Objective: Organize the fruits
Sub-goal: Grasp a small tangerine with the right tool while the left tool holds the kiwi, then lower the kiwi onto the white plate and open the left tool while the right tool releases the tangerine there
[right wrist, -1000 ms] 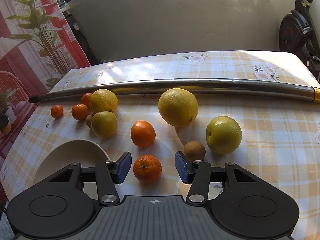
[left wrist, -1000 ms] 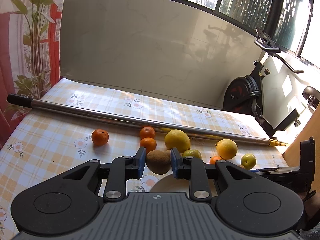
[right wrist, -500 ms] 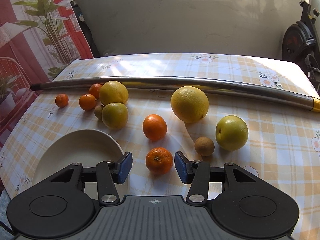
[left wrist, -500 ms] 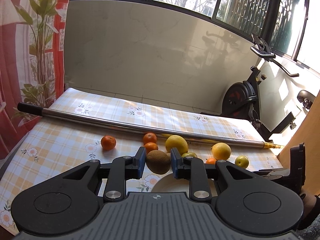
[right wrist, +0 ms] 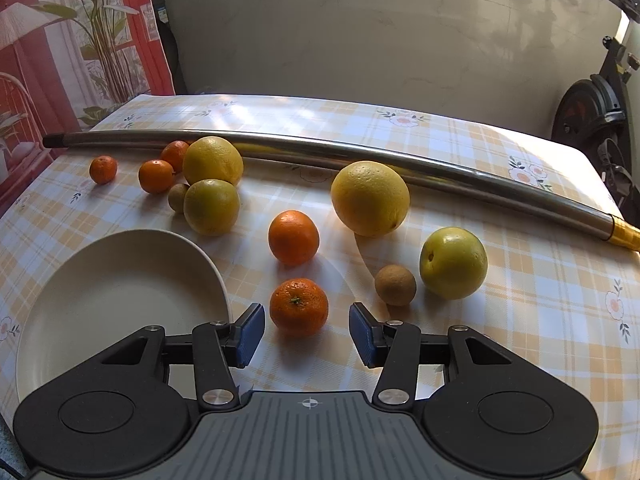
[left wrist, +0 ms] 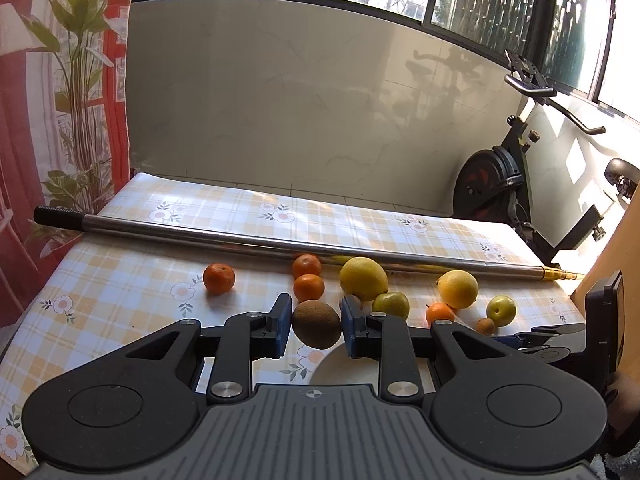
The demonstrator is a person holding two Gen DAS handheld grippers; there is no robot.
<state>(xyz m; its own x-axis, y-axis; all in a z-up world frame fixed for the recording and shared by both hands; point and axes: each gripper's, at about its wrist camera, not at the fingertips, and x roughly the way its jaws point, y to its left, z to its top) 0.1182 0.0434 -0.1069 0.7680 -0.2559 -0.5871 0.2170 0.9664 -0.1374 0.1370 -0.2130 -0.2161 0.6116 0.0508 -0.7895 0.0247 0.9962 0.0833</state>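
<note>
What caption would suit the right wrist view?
Open right gripper poised around a small orange mandarin, beside a cream round plate.

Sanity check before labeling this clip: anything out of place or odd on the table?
One thing: a long metal pole lies across the table behind the scattered fruit, and it doesn't belong with fruit sorting. The plate is upright, intact and bare. Nothing spilled or damaged.

A home's glazed balcony room: a black exercise bike [left wrist: 516, 184] stands at two o'clock, a red plant-print curtain [left wrist: 48, 100] hangs at ten, and a yellow-checked floral tablecloth [right wrist: 540, 320] covers the table.
</note>
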